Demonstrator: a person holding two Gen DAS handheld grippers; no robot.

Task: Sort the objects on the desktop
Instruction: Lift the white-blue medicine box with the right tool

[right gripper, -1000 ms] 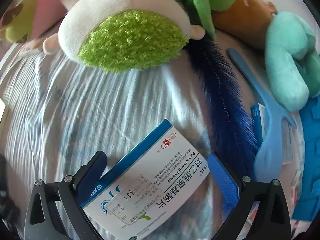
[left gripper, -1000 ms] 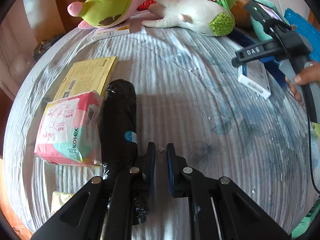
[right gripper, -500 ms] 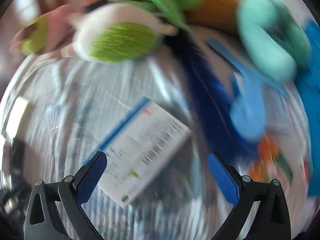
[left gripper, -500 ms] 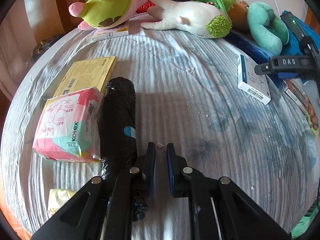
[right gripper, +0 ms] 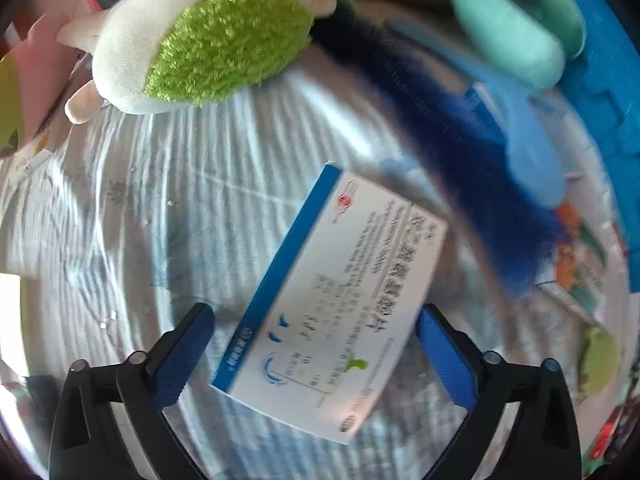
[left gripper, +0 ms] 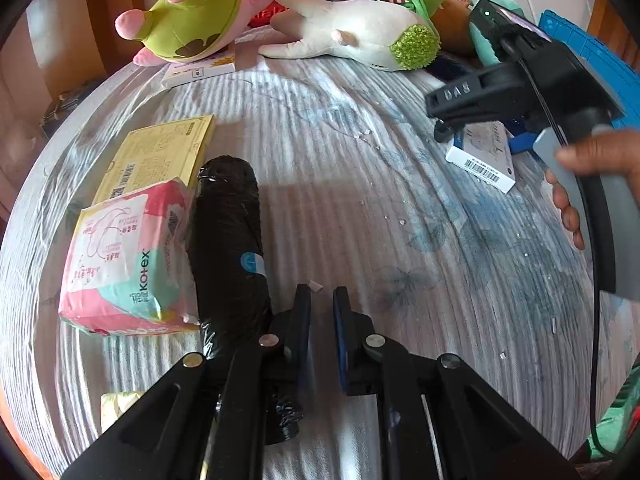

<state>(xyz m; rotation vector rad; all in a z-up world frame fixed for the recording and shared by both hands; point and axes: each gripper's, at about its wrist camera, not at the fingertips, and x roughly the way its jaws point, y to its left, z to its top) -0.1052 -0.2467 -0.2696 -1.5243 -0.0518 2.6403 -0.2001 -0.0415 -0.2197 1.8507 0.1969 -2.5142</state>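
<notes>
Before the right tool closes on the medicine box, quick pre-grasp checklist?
1. Medicine box between the right tool fingers: ok, jaws closing.
2. Pads pressing on the box: not ok, gap on the left side; right side cannot tell.
3. Box squared to the fingers: not ok, it lies diagonally.
4. Blue furry strip clear of the fingers: ok.
5. Left tool out of the way: ok, nearly shut, empty, beside the black roll.

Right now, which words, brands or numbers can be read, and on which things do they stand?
"Kotex": pink and teal soft pack.
"DAS": black plastic body of the right gripper.
White and blue cardboard medicine box: printing too blurred to read.
Yellow flat box: print and barcode too small.
</notes>
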